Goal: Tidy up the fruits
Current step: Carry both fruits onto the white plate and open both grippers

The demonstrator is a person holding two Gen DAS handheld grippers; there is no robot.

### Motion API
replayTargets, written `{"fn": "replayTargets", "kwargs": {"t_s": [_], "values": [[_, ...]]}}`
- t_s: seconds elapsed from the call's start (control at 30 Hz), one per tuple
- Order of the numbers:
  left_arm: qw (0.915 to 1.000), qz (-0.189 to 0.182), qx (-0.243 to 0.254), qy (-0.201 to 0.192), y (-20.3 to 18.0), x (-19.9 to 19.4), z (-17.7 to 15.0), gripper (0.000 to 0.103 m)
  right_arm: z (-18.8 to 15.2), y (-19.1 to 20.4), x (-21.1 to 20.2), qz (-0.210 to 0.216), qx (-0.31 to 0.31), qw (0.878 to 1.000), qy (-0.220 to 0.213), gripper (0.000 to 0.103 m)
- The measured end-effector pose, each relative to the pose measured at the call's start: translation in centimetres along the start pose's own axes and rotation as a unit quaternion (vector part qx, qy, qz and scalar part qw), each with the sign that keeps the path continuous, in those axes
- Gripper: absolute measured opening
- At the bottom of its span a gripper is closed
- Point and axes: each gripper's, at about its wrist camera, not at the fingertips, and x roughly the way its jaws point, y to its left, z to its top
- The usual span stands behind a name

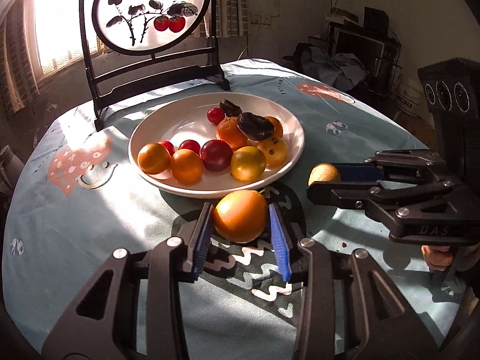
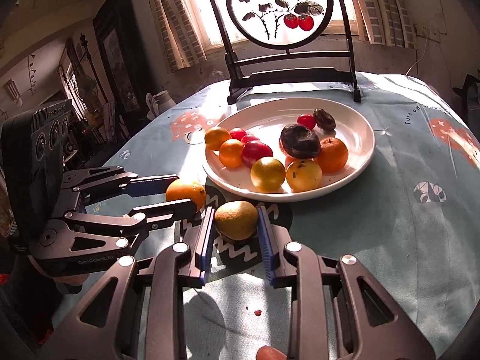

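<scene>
- While both loose fruits lie on the tablecloth just in front of the white plate, each sits between a pair of blue-padded fingers; the plate serves as landmark for every entry below.
- Orange: at the near rim of the plate, on a dark printed patch of the cloth; framed by the left gripper, whose left pad is at the skin while a narrow gap shows at the right pad, so the jaws stand slightly apart around it, not clamped.
- Kiwi, brownish-green: near the plate's front rim, to the right of the orange; bracketed by the right gripper, pads close against both flanks; whether they press or merely touch, I cannot tell.
- Plate contents: two small oranges at the left; red cherry tomatoes beside them; two yellow fruits at the front; a larger tangerine behind; two dark shrivelled fruits on top and toward the rear.
- Painted round screen on a black stand: upright behind the plate, backlit by a window.
</scene>
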Motion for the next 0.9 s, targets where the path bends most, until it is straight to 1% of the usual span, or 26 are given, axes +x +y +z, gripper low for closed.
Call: {"fn": "replayTargets", "kwargs": {"t_s": [0.03, 0.1, 0.13, 0.23, 0.33, 0.43, 0.5, 0.53, 0.57, 0.6, 0.63, 0.67, 0.73, 0.8, 0.83, 0.87, 0.9], "values": [[0.9998, 0.000, -0.017, -0.006, 0.5, -0.1, 0.5, 0.038, 0.5, -0.3, -0.1, -0.006, 0.006, 1.000, -0.013, 0.029], [0.9990, 0.017, -0.037, -0.017, 1.3, 0.0, 1.5, 0.038, 1.4, -1.3, -0.2, -0.018, 0.024, 0.999, -0.037, 0.029], [0.9986, 0.026, -0.043, -0.018, 1.7, 0.3, 2.1, 0.038, 2.0, -1.9, -0.1, -0.026, 0.034, 0.998, -0.047, 0.028], [0.9974, 0.031, -0.064, -0.011, 2.9, 2.0, 3.8, 0.038, 3.5, -3.7, 0.7, -0.038, 0.063, 0.995, -0.063, 0.028], [0.9960, 0.052, -0.072, -0.008, 3.6, 4.1, 5.7, 0.038, 4.9, -5.6, 1.9, -0.046, 0.089, 0.992, -0.072, 0.028], [0.9945, 0.072, -0.076, -0.002, 4.2, 6.5, 7.6, 0.038, 6.1, -7.3, 3.4, -0.047, 0.108, 0.990, -0.072, 0.028], [0.9937, 0.078, -0.080, 0.002, 4.5, 7.8, 8.6, 0.039, 6.7, -8.2, 4.3, -0.046, 0.113, 0.990, -0.068, 0.029], [0.9930, 0.084, -0.082, 0.003, 4.7, 8.1, 9.0, 0.039, 7.0, -8.4, 4.7, -0.046, 0.110, 0.991, -0.068, 0.034], [0.9925, 0.087, -0.086, 0.004, 4.8, 8.3, 9.3, 0.045, 7.2, -8.5, 4.9, -0.052, 0.104, 0.991, -0.066, 0.050], [0.9922, 0.083, -0.092, 0.003, 5.0, 8.1, 9.5, 0.069, 7.3, -8.5, 4.9, -0.059, 0.102, 0.991, -0.066, 0.053], [0.9910, 0.088, -0.101, -0.005, 5.2, 7.6, 9.4, 0.078, 7.3, -8.4, 4.7, -0.058, 0.101, 0.991, -0.068, 0.054], [0.9900, 0.091, -0.107, -0.018, 5.2, 6.7, 9.2, 0.081, 7.3, -8.2, 4.4, -0.052, 0.100, 0.991, -0.068, 0.054], [0.9898, 0.086, -0.111, -0.023, 5.4, 5.2, 8.7, 0.083, 7.2, -7.5, 3.5, -0.035, 0.098, 0.992, -0.068, 0.054], [0.9878, 0.092, -0.122, -0.028, 5.6, 3.4, 7.6, 0.091, 6.7, -6.1, 2.8, -0.018, 0.087, 0.994, -0.062, 0.054], [0.9861, 0.099, -0.128, -0.035, 5.7, 2.4, 6.8, 0.093, 6.3, -5.3, 2.5, -0.013, 0.079, 0.995, -0.056, 0.054], [0.9837, 0.110, -0.135, -0.043, 6.0, 1.5, 5.9, 0.098, 5.8, -4.4, 2.2, -0.007, 0.071, 0.996, -0.050, 0.054], [0.9808, 0.125, -0.142, -0.049, 6.3, 0.7, 4.9, 0.101, 5.1, -3.5, 2.1, 0.004, 0.061, 0.997, -0.042, 0.055]]}}
